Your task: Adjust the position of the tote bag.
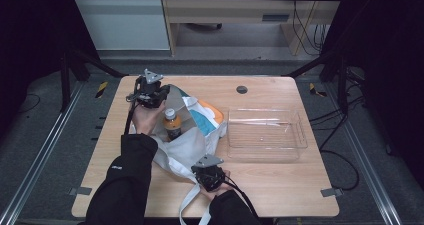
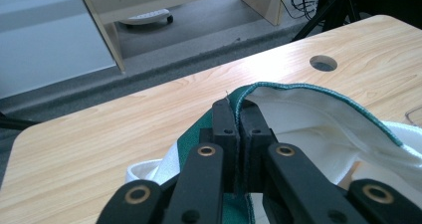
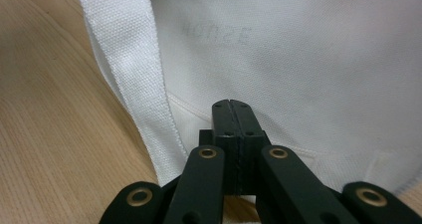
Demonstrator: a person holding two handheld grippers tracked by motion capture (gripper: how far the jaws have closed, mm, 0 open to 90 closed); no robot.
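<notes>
1. High view. The left tool (image 1: 150,92) has its jaws clamped on the green-trimmed rim of a white cloth bag (image 1: 187,145) at the far side of the bag's mouth. The right tool (image 1: 210,177) grips the bag's near edge, close to the person. The two grips sit on opposite sides of the opening, apparently so that the mouth is held spread. Between the tools, inside the bag, a bottle (image 1: 172,124) with a white cap and orange label appears to stand about upright, cap uppermost, its long axis rising from the wooden surface (image 1: 280,185). A clear plastic tray (image 1: 265,133) lies to the right of both tools, well apart from the bag and holding nothing visible; it is a likely destination for the bottle.

2. Left gripper view. The left tool (image 2: 238,109) has its jaws together, with the green rim (image 2: 318,90) pinched between the tips. From there the rim arcs away to the right of the tool, showing the white lining beyond. A round hole (image 2: 323,63) in the surface lies ahead and to the right.

3. Right gripper view. The right tool (image 3: 233,107) is closed on white fabric (image 3: 308,59). A woven strap (image 3: 129,79) runs past the left of the tool, from beside the jaws towards the far edge.
</notes>
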